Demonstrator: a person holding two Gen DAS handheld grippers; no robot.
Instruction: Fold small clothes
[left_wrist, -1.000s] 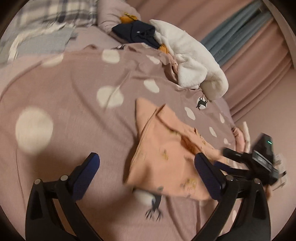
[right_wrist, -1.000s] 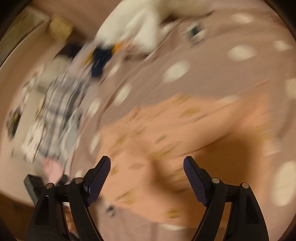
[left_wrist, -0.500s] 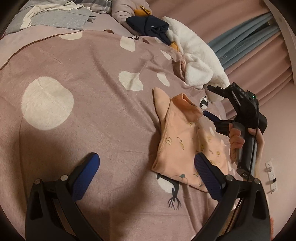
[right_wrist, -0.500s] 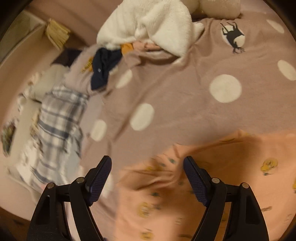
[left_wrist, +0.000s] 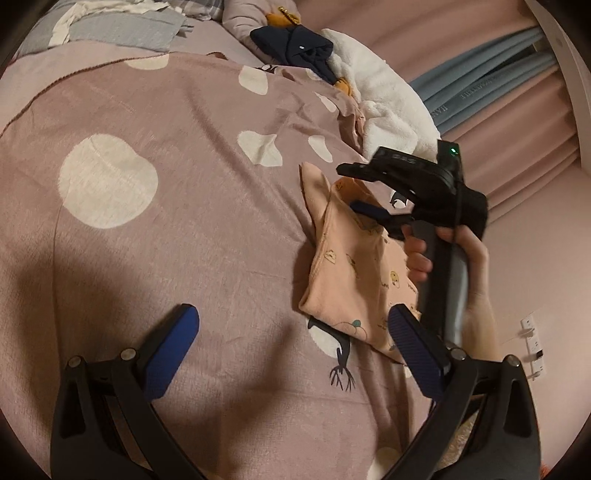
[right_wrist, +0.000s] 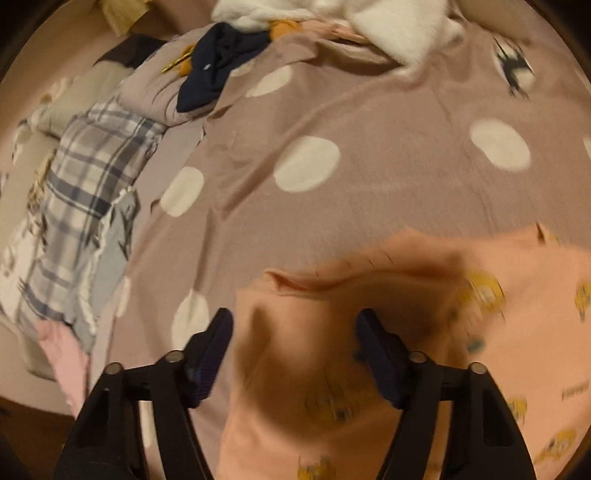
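The peach garment (left_wrist: 351, 266) lay on the bed (left_wrist: 192, 229). The left claw (left_wrist: 291, 350) gaped wide, empty, beside it; the right claw (right_wrist: 293, 350) hung half-open over its edge, gripping nothing

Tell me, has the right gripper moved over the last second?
Yes. The right gripper has swung up the peach garment, from its lower edge toward the white fleece.

Peach garment (left_wrist: 354, 266), yellow prints; mauve white-spotted bedspread (left_wrist: 166, 221)

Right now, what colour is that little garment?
Peach-pink garment with small yellow cartoon prints; clearest in the left wrist view.
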